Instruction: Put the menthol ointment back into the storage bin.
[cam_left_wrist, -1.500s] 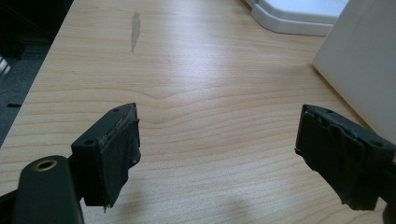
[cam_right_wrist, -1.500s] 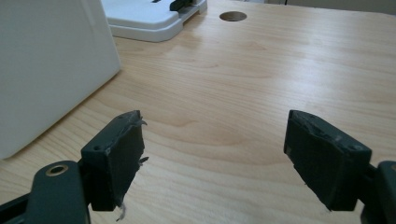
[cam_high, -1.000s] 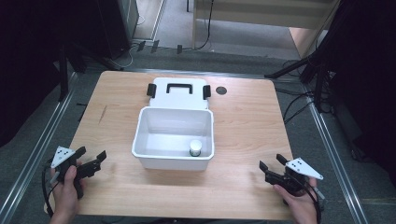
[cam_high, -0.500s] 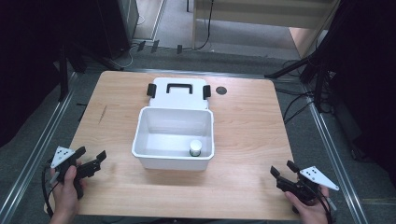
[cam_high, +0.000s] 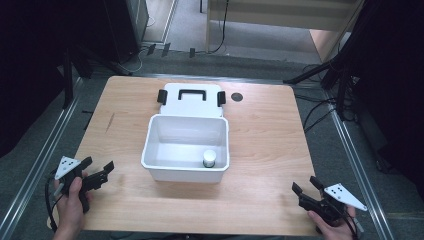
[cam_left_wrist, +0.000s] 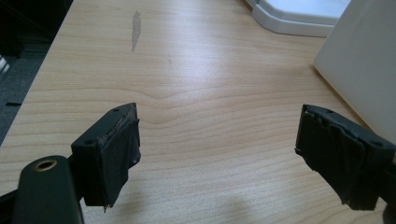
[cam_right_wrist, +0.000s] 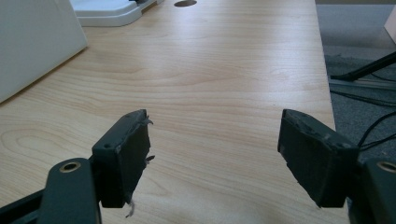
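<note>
A white open box stands at the middle of the wooden table, and a small white-capped jar sits upright in its front right corner. Behind it lies the white lid with a black handle and black clips. My left gripper rests open at the table's front left, a hand's width from the box; its jaws are spread over bare wood with the box wall at the right. My right gripper stands open at the front right corner, nothing between its jaws.
A dark round hole marks the table behind the lid's right end. The table's right edge drops to a grey floor with cables and stand legs. A grey smudge marks the wood at far left.
My right gripper has drawn back toward the front right corner of the table, away from the box. The left gripper and the box have stayed put.
</note>
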